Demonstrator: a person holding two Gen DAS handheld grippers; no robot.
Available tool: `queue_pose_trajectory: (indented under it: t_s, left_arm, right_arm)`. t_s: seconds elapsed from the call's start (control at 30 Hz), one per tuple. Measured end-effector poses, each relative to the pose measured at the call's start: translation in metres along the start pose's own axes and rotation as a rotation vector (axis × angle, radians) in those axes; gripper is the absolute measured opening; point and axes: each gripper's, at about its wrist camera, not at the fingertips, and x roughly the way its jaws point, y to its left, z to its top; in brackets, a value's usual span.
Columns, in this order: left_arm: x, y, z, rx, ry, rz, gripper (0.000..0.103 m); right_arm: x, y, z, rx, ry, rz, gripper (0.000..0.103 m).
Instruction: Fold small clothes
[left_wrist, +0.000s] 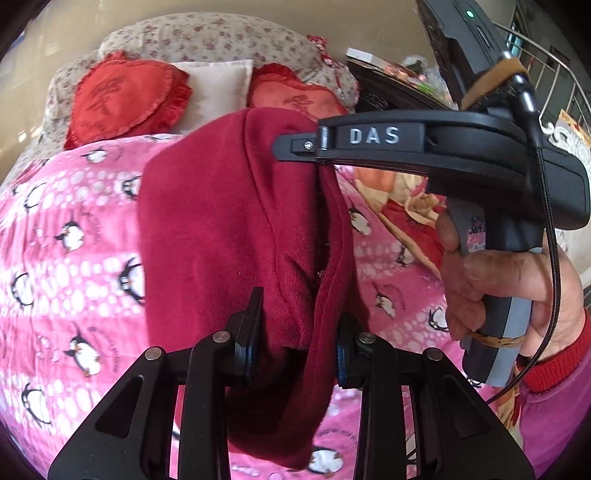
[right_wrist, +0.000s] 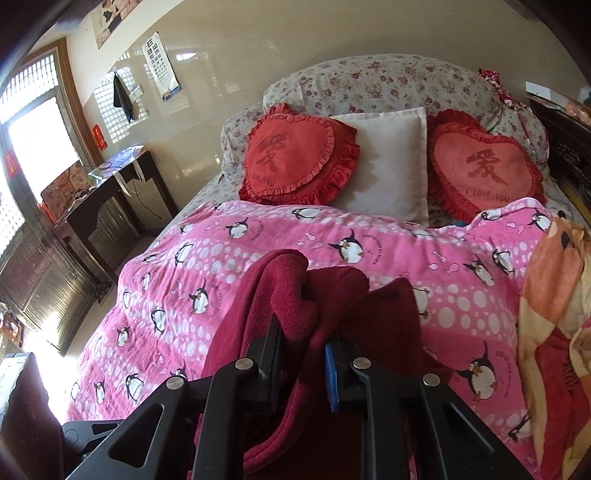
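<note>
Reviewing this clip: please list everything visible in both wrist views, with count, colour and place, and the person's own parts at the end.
Garment: one, dark red, held up above the bed by both grippers.
Blanket: one, pink with penguins, covering the bed.
Heart cushions: two, red, at the head of the bed.
Plain pillow: one, cream, between the hearts.
Floral bedding: one pile, beige with flowers, behind the cushions.
Orange blanket: one, orange and red, right side of the bed.
Side table: one, dark wood, by the wall at left.
Eye chart: one, white, on the wall.
Left gripper: black, jaws clamped on the garment.
Right gripper: black, jaws clamped on the garment.
Right hand: one, red cuff, around the right gripper's handle.
</note>
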Motion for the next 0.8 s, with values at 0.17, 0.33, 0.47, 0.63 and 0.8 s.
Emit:
queue_pose_trajectory:
  t_s: [0.17, 0.33, 0.47, 0.63, 0.8]
  left_arm:
    - [0.028, -0.023, 0.002, 0.027, 0.040, -0.012, 0.029]
    - [0.045, -0.030, 0.004, 0.017, 0.077, -0.017, 0.029]
    - [0.054, -0.033, 0.004, 0.021, 0.092, -0.012, 0.029]
    - [0.060, -0.031, 0.008, 0.017, 0.100, -0.014, 0.029]
    - [0.048, -0.028, 0.005, 0.009, 0.120, -0.031, 0.029]
  right_arm:
    - [0.003, -0.036, -0.010, 0.041, 0.017, -0.035, 0.017]
    - [0.016, -0.062, -0.020, 0.081, 0.041, -0.053, 0.016]
    - [0.031, -0.071, -0.027, 0.091, 0.063, -0.073, 0.016]
    - [0.039, -0.085, -0.035, 0.152, 0.073, -0.053, 0.017]
    - [0.035, -0.088, -0.038, 0.189, 0.070, -0.036, 0.019]
